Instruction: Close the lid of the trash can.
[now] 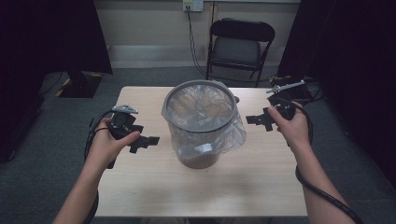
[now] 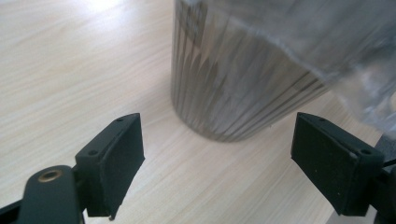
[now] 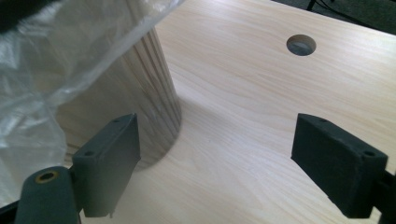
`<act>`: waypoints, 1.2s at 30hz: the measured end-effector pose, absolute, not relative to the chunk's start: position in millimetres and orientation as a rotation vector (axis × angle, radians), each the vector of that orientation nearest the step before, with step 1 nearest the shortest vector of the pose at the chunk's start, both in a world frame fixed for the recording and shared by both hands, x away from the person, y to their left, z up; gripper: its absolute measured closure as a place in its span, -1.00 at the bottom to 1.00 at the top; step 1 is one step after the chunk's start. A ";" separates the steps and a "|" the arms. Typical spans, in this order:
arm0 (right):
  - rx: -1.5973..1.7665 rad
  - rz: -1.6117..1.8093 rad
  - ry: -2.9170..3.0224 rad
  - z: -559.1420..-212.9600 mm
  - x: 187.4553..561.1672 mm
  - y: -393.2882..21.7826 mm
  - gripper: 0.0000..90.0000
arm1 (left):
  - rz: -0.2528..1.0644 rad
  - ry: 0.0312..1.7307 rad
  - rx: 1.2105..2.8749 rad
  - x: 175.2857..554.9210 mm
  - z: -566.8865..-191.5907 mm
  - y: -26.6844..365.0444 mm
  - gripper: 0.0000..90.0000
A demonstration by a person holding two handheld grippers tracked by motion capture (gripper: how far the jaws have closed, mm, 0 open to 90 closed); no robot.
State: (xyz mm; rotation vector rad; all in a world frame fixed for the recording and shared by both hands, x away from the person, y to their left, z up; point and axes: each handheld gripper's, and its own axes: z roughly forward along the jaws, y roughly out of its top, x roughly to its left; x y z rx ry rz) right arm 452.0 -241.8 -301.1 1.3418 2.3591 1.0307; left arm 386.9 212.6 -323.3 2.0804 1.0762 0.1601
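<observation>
We see a bin (image 1: 201,126) standing upright near the middle of the table (image 1: 140,186), a grey ring round its rim and a clear bag (image 1: 233,135) lining it, the bag's loose edge folded over the outside and hanging down the wall. The bin's lower wall is ribbed and bare below the plastic.

The left gripper (image 1: 144,141) is held in the left hand (image 1: 109,144) to the left of the bin, its tips pointing at the bin's side and clear of it. In the left gripper view its jaws stand wide apart with nothing between them — we look past them to the ribbed wall (image 2: 224,88) and the bag's hem above it, with bare tabletop under the tips.

The right gripper (image 1: 259,121) is in the right hand (image 1: 292,126) on the bin's other side, also pointing inward, apart from the bag. In the right gripper view its jaws are likewise spread wide and hold nothing; the bin's wall (image 3: 140,93) and draped bag (image 3: 56,60) lie near the one jaw, the tabletop with a round hole (image 3: 301,45) lies beyond.

Behind the table, a folding chair (image 1: 239,46) stands by the wall.
</observation>
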 end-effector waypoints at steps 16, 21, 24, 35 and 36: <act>1.386 1.021 2.389 -358.0 446.9 -246.2 -0.68 | 0.126 1.136 2.060 386.6 -374.2 217.9 -0.63; 1.398 1.018 2.398 -375.6 443.9 -247.0 -0.68 | 0.122 1.159 2.047 385.5 -389.3 220.4 -0.63; 1.408 1.020 2.400 -385.1 442.3 -248.0 -0.68 | 0.115 1.163 2.053 384.6 -398.9 220.6 -0.63; 1.431 0.996 2.428 -419.6 435.4 -250.0 -0.68 | 0.084 1.184 2.043 381.0 -434.4 218.6 -0.63; 1.432 0.992 2.430 -422.8 435.1 -250.3 -0.68 | 0.085 1.185 2.048 380.8 -436.9 218.7 -0.63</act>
